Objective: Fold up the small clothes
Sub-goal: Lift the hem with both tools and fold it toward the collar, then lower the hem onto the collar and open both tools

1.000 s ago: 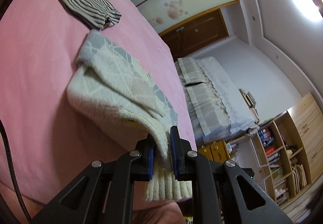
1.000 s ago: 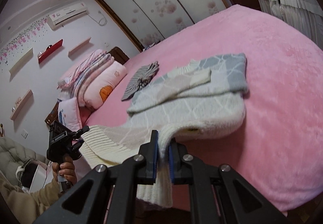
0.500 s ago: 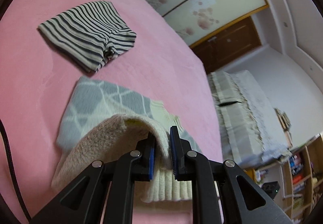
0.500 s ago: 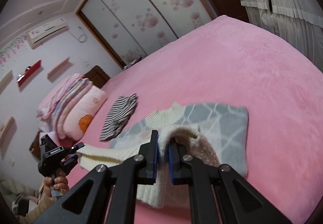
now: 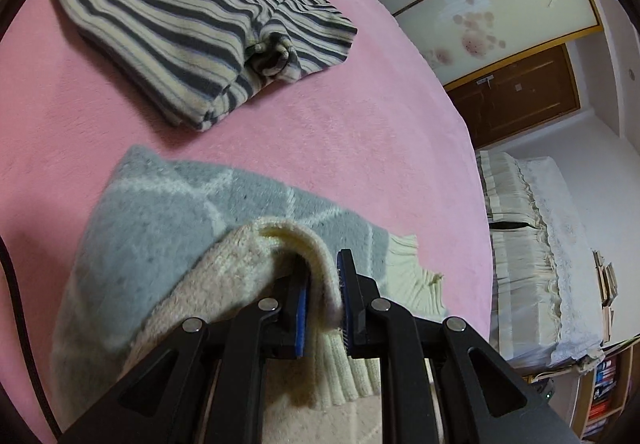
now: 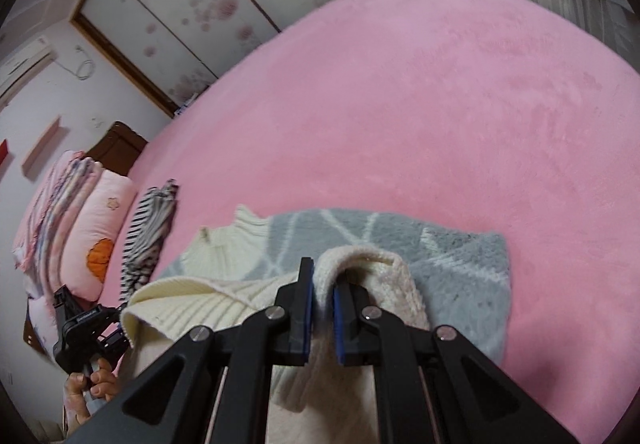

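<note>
A small grey and cream knitted sweater (image 5: 168, 212) (image 6: 460, 256) lies on the pink bed cover, its cream ribbed hem lifted and carried over its grey upper part. My left gripper (image 5: 322, 296) is shut on one corner of that hem. The right gripper (image 6: 322, 304) is shut on the other corner. The cream collar (image 5: 412, 276) (image 6: 228, 240) shows beyond the fold. In the right wrist view the left gripper (image 6: 86, 328) appears at the lower left, held by a hand (image 6: 92, 384). The part of the sweater under the raised hem is hidden.
A folded striped garment (image 5: 200, 24) (image 6: 150, 228) lies on the pink bed (image 5: 340, 132) (image 6: 420, 104) just beyond the sweater. Pillows and folded bedding (image 6: 72, 212) are stacked at the head. A floral wardrobe (image 6: 200, 4), a brown door (image 5: 516, 96), pale curtains (image 5: 528, 244) and bookshelves (image 5: 604, 392) surround the bed.
Both grippers have carried the sweater's hem forward and down over its body, toward the collar. The striped garment now looms much closer in the left wrist view.
</note>
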